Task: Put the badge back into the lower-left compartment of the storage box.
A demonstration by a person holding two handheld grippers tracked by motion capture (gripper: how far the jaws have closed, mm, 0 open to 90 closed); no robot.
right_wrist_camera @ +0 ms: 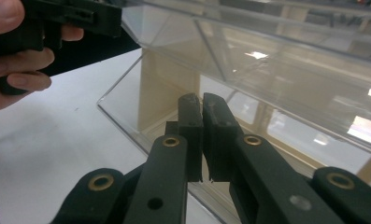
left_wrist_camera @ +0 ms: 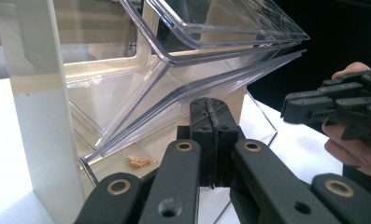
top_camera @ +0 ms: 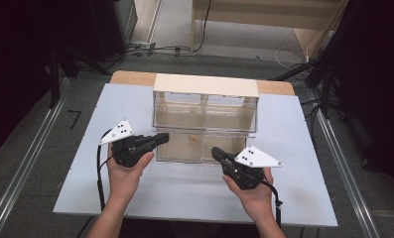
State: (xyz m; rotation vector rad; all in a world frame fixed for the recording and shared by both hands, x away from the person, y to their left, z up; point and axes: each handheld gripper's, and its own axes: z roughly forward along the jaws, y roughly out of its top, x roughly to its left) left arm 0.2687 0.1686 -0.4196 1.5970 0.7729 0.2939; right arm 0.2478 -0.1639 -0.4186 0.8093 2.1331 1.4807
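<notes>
We find the clear plastic two-tier drawer cabinet with a pale wooden top [top_camera: 206, 116] standing at the middle of the white table board [top_camera: 80, 178], set toward the far edge. Its upper tier holds two clear compartments side by side. Its lower clear bin [top_camera: 204, 146] is tilted open toward the near edge, and a small tan scrap [top_camera: 193, 139] lies inside it; in the left gripper view the same scrap [left_wrist_camera: 140, 161] rests on the floor of the bin [left_wrist_camera: 183, 88], just beside the white side panel [left_wrist_camera: 38, 112].

We hold the left black two-jaw gripper [top_camera: 161, 138] at the left end of the lower bin, its tip touching or just beside the bin's front corner; the pictures do not settle which. In the left gripper view the left gripper [left_wrist_camera: 213, 135] shows its jaws pressed together with nothing between them, placed under the sloping clear wall.

We hold the right black two-jaw gripper [top_camera: 216, 152] at the bin's front edge, right of the middle. In the right gripper view the right gripper [right_wrist_camera: 202, 135] has its jaws nearly closed, a thin gap between them and nothing in it, with the clear front wall [right_wrist_camera: 276, 93] directly ahead.

Each gripper carries a grey three-cornered plate [top_camera: 119, 131]. The left hand [top_camera: 125, 173] and the right hand [top_camera: 254, 193] lie over the near half of the board.
</notes>
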